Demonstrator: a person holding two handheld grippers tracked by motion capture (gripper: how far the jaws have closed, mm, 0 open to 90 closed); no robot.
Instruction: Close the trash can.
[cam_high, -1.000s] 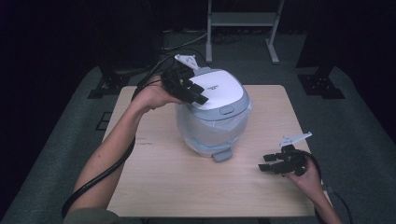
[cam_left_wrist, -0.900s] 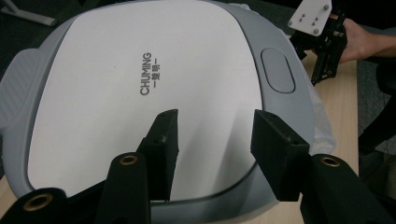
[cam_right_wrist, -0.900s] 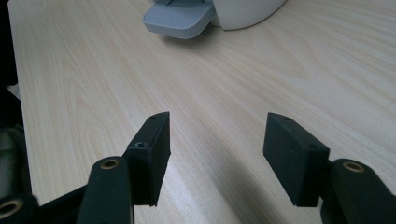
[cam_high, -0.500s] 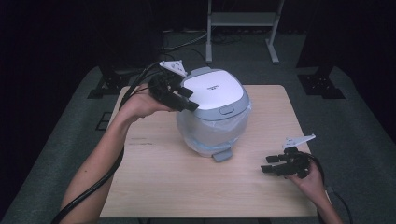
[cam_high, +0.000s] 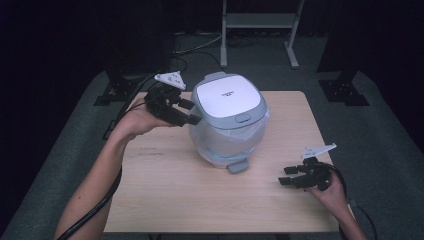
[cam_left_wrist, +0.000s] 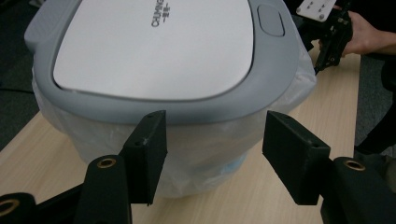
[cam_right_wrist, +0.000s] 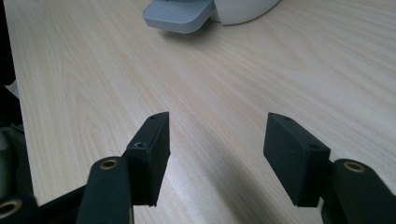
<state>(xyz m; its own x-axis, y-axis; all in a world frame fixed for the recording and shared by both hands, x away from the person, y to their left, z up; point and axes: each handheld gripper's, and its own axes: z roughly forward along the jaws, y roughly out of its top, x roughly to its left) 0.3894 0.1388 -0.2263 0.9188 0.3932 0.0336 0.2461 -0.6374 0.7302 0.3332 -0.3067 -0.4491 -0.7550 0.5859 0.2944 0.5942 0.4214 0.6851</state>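
Hovering just beside the bin's left flank, the left gripper (cam_high: 192, 112) has its jaws parted, having just been opening, with nothing clasped between them; in the left gripper view the two black pads frame the bin's near wall without touching it. The lidded bin (cam_high: 229, 120) stands upright near the middle of the wooden table (cam_high: 165, 190), its white lid panel (cam_left_wrist: 154, 44) set in a grey rim and printed with a dark brand mark that reads roughly "CHUMING", the last letters too blurred to be sure of. A small grey push-button (cam_left_wrist: 271, 21) sits at the lid's edge on the side facing the person, and below it a grey foot pedal (cam_high: 237, 166) juts from the base toward the person. A thin translucent liner bag (cam_left_wrist: 205, 154) drapes out from under the rim and down the bin's sides.

Well apart, near the table's right front corner, the right gripper (cam_high: 286, 176) rests low over the bare wood, its jaws released and wide, holding nothing; its pads point toward the pedal, as the right gripper view shows.
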